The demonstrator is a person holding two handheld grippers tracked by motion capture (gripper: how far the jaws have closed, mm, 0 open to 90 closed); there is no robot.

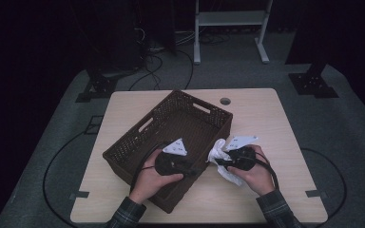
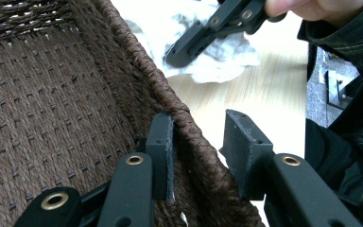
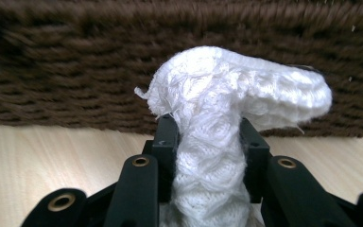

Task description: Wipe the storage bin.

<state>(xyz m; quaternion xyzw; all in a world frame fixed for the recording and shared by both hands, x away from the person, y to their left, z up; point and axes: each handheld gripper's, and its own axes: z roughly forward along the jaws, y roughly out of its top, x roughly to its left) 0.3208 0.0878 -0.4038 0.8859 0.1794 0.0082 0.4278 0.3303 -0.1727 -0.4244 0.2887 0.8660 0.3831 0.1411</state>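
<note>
- The white knitted cloth lay bunched on the table just outside the basket's near wall, pinched in the right gripper, whose jaws were closed partway on a fold.
- The left gripper straddled the brown wicker basket rim, one jaw inside and one outside; whether it pressed on the rim I could not tell.
- The step in hand looked like carrying the cloth into the basket.
- Next, the cloth would need lifting over the rim before release, while the basket was steadied.
- The wooden table lay bare beyond.
</note>
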